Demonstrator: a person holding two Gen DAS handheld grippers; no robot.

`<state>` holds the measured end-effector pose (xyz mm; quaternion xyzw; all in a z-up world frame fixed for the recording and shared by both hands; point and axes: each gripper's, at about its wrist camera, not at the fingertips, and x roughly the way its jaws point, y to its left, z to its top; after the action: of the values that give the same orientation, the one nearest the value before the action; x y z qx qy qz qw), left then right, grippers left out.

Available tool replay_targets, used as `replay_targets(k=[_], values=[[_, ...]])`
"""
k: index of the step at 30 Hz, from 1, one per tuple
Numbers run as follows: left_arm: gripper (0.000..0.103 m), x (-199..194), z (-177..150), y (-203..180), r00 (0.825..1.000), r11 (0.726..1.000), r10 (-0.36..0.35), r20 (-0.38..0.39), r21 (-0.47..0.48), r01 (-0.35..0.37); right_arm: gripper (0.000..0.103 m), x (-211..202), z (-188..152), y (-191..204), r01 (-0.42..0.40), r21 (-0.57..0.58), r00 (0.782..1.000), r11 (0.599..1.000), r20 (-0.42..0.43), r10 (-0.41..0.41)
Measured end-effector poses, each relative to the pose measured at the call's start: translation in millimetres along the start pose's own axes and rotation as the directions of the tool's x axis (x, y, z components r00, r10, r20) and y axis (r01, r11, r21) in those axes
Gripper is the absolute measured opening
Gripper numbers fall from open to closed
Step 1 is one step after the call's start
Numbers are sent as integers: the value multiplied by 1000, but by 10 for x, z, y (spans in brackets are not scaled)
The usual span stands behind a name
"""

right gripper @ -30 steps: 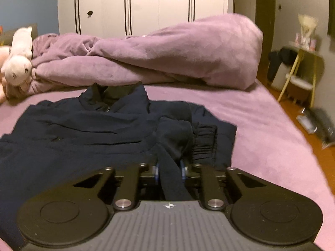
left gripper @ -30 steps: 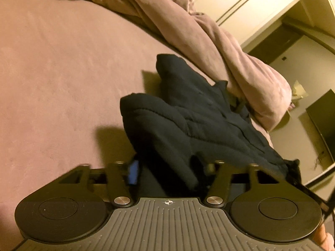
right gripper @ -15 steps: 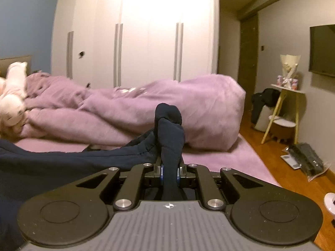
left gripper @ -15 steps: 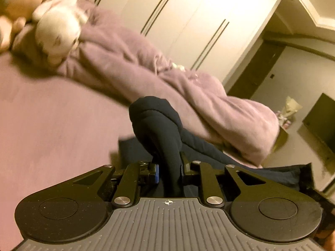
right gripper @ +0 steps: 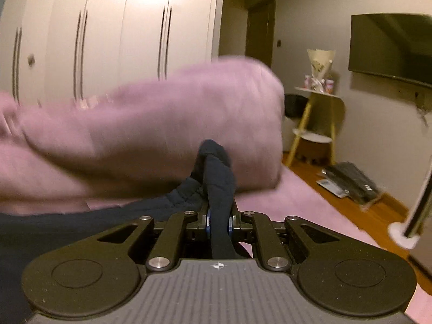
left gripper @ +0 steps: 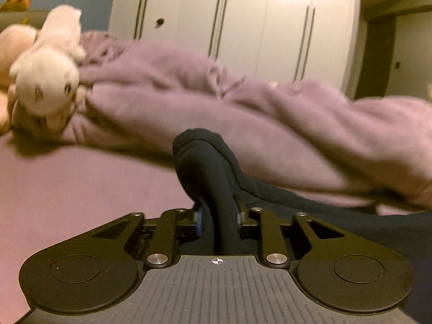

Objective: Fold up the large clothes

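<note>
A dark navy garment (left gripper: 208, 162) rises as a bunched fold out of my left gripper (left gripper: 218, 217), and the rest trails off to the right over the purple bed (left gripper: 81, 189). The jaws of that gripper are opening, with the fold still pinched between the blue pads. In the right wrist view another bunched fold of the same garment (right gripper: 216, 172) stands up from my right gripper (right gripper: 218, 220), which is shut on it. The cloth stretches away to the left there. Both folds are held above the bed.
A rumpled purple duvet (left gripper: 270, 124) lies across the far side of the bed, with a white plush toy (left gripper: 46, 86) at its left end. White wardrobe doors (left gripper: 243, 27) stand behind. Right of the bed are a small side table (right gripper: 316, 113), a wall television (right gripper: 391, 46) and items on the wooden floor (right gripper: 348, 181).
My left gripper went from wide open around the garment to closed on a fold of it. Both grippers swung sideways and tilted up, raising the garment's folds off the bed.
</note>
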<state>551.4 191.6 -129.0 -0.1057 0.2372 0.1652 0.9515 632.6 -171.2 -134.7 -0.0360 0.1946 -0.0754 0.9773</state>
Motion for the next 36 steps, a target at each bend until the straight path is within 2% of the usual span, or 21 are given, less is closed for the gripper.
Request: replay_targets(k=[4, 7, 12, 16, 19, 21, 22, 23, 24, 25, 27, 29, 31, 32, 33, 34, 35, 36], values=[[43, 248, -166, 193, 999, 996, -5, -48, -93, 0, 13, 215, -238, 58, -7, -1, 1000, 1000, -7, 7], [47, 442, -186, 317, 995, 987, -24, -96, -158, 9, 15, 437, -249, 98, -27, 16, 997, 1000, -69, 28], [53, 534, -249, 378, 994, 979, -45, -103, -202, 24, 17, 671, -307, 150, -35, 16, 993, 999, -114, 37], [54, 545, -271, 484, 992, 959, -90, -94, -278, 61, 19, 747, -324, 152, -34, 23, 992, 999, -120, 37], [55, 543, -259, 501, 992, 956, -94, -90, -285, 65, 20, 747, -333, 161, -26, 9, 993, 1000, -117, 27], [55, 499, -240, 524, 990, 952, -103, -97, -297, 70, 27, 717, -306, 156, -28, 8, 993, 1000, -116, 29], [58, 452, -231, 553, 989, 947, -112, -97, -311, 77, 40, 681, -288, 135, -28, 14, 993, 1000, -111, 29], [61, 400, -224, 592, 988, 941, -114, -106, -329, 73, 60, 608, -266, 119, -37, 23, 994, 999, -104, 39], [73, 341, -216, 632, 986, 937, -108, -124, -344, 59, 70, 529, -234, 70, -62, 42, 994, 997, -90, 66], [80, 271, -201, 678, 984, 935, -101, -149, -351, 43, 75, 433, -207, 21, -87, 61, 993, 994, -68, 91], [80, 65, -170, 769, 979, 937, -109, -174, -346, 42, 75, 143, -150, -85, -123, 89, 992, 988, 0, 123], [80, -221, -150, 769, 983, 956, -109, -146, -286, 63, 75, -206, -116, -184, -163, 126, 985, 978, 83, 154], [83, -587, -179, 612, 995, 980, -84, -49, -185, 73, 75, -551, -117, -176, -262, 168, 961, 950, 139, 240], [85, -748, -204, 491, 998, 985, -67, -5, -160, 66, 75, -679, -134, -130, -335, 195, 939, 922, 153, 309], [88, -843, -223, 380, 997, 984, -78, 17, -162, 79, 75, -790, -169, -36, -422, 232, 905, 876, 156, 395], [89, -889, -242, 279, 992, 976, -122, 25, -178, 125, 71, -836, -206, 72, -498, 270, 867, 824, 135, 480], [89, -884, -264, 189, 985, 965, -173, 26, -194, 174, 58, -831, -260, 226, -567, 320, 815, 759, 88, 572], [89, -853, -301, 89, 980, 960, -198, 22, -199, 198, 50, -794, -332, 398, -608, 368, 766, 704, 35, 642]])
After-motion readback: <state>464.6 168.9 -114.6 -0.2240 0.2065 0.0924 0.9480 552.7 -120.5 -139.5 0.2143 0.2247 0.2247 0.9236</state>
